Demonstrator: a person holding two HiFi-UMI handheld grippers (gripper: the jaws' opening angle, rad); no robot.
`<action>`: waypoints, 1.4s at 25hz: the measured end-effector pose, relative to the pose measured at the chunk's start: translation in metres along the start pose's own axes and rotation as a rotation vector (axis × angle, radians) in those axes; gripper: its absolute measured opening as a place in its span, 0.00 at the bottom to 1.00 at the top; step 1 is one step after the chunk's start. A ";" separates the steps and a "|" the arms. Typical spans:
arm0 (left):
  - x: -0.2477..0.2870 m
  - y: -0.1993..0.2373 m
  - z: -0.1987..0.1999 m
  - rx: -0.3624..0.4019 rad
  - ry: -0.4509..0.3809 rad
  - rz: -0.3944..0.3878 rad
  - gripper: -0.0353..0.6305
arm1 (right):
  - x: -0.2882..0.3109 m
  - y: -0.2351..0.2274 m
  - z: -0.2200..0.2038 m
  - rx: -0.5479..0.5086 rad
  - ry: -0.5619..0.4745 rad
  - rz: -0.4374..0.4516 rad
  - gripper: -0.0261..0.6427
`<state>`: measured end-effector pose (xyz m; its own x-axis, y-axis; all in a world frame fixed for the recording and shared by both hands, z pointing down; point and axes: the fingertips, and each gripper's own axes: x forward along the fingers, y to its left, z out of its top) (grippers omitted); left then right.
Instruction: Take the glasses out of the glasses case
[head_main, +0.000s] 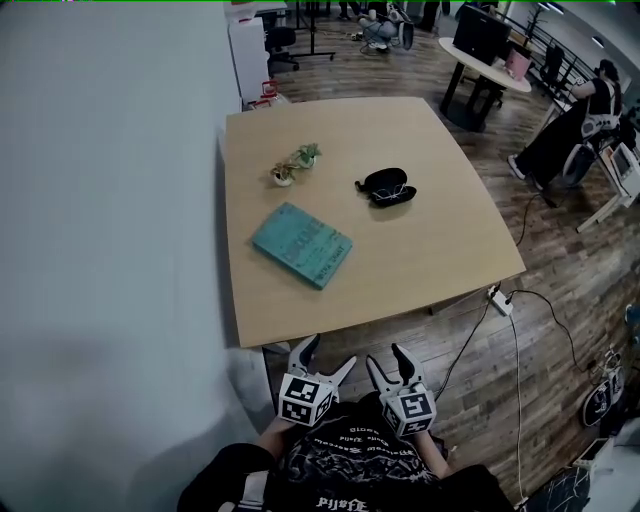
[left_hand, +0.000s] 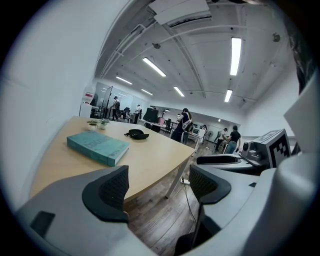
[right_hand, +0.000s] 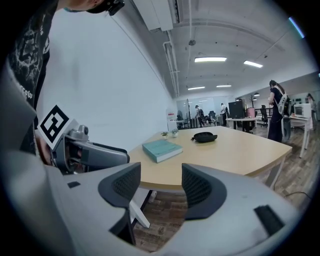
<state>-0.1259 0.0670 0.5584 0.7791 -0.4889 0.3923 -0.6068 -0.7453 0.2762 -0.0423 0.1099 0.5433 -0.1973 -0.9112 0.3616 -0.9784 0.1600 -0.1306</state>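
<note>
The worktop (head_main: 420, 250) lies open right of and in front of the glasses case (head_main: 386, 186). Two small potted plants (head_main: 294, 166) stand left of the case, and a teal book (head_main: 302, 245) lies front-left.

Bright ceiling strip lights (left_hand: 235, 49), sharp focus, heavy fisheye distortion at edges.

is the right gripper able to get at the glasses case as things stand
Probably, once moved in: the right gripper is open, short of the table. Bare wood leads to the glasses case; the book lies left of that path.
</note>
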 end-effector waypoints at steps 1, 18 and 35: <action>0.002 0.001 0.001 0.005 0.000 -0.002 0.64 | 0.003 -0.001 0.003 0.000 -0.006 -0.002 0.43; 0.047 0.024 0.028 0.013 -0.017 0.032 0.64 | 0.044 -0.051 0.023 0.023 -0.034 -0.014 0.43; 0.171 0.051 0.084 -0.059 -0.008 0.143 0.64 | 0.138 -0.184 0.076 -0.026 -0.027 0.077 0.43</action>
<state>-0.0103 -0.0931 0.5662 0.6852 -0.5922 0.4240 -0.7197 -0.6400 0.2692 0.1154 -0.0744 0.5467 -0.2703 -0.9056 0.3268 -0.9619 0.2393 -0.1326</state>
